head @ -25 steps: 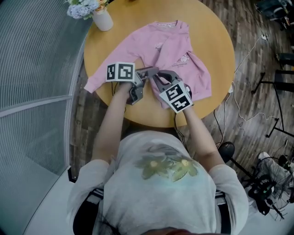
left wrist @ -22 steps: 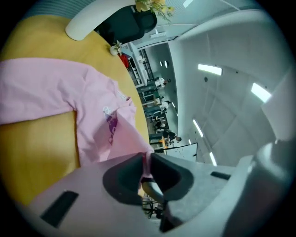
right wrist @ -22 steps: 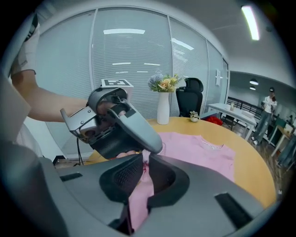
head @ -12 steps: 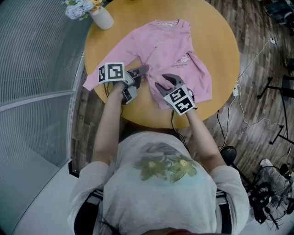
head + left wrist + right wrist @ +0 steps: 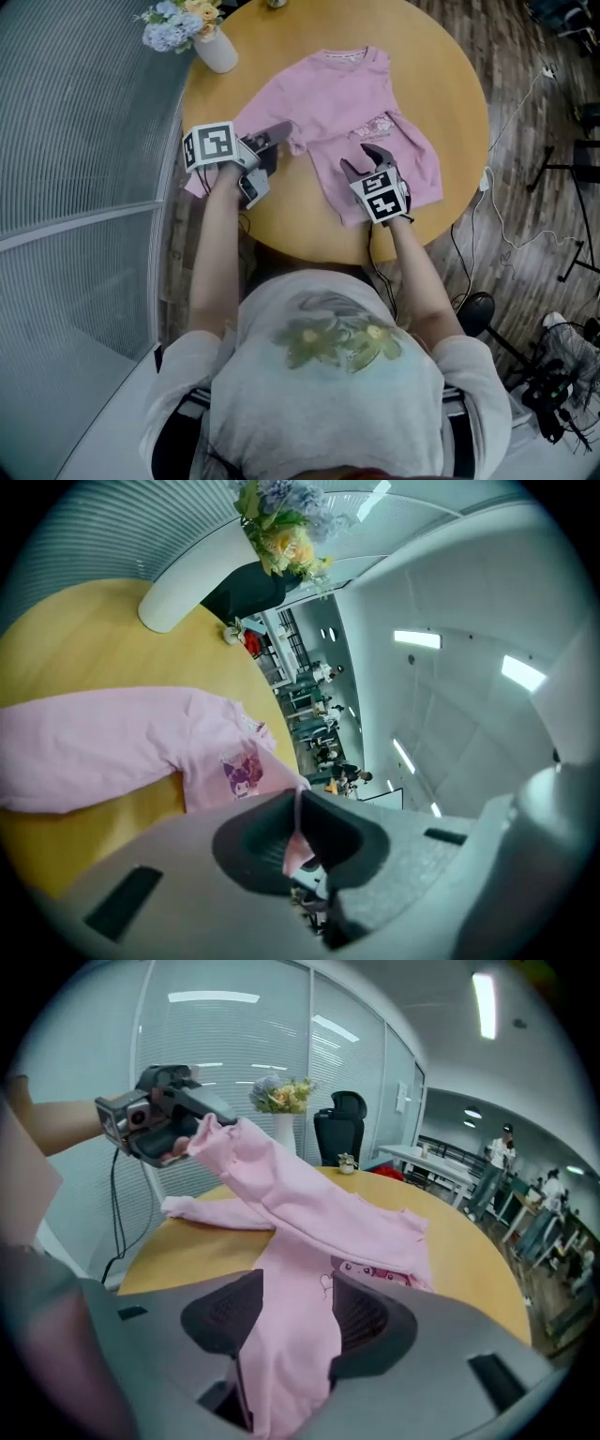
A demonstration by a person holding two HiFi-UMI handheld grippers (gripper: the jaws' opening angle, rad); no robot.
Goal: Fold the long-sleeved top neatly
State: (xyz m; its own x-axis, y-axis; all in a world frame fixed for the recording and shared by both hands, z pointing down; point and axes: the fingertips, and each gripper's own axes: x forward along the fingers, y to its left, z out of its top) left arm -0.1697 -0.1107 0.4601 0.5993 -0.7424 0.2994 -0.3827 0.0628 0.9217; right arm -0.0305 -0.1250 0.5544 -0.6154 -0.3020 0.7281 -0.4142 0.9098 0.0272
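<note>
**Garment position and gripper status**

**1. Work surface.** The round wooden table (image 5: 281, 230) carries the pink long-sleeved top (image 5: 328, 94). A white vase (image 5: 216, 49) of flowers stands at the far-left edge of the table, apart from the garment.

**2. Garment.** The top lies across the middle of the table with its collar toward the far edge. The body is partly doubled over itself. A cartoon print shows on the panel toward the right edge. One strip of pink fabric reaches the left edge of the table beneath the person's left hand. A second panel runs down toward the near edge and ends short of it.

**3. Left gripper.** The left gripper (image 5: 277, 131) is over the left part of the table. Its jaws have just closed and now stand together on a thin fold of the top. In the left gripper view the pink cloth is pinched between the two dark pads. The right gripper view shows this fold lifted clear of the table, with the fabric sloping down from the jaws to the rest of the garment.

**4. Right gripper.** The right gripper (image 5: 364, 161) is over the panel nearest the near edge, angled downward. Its jaws have just been opening and stand wide apart. A band of the pink fabric runs between them, and the pads do not clamp it.
</note>
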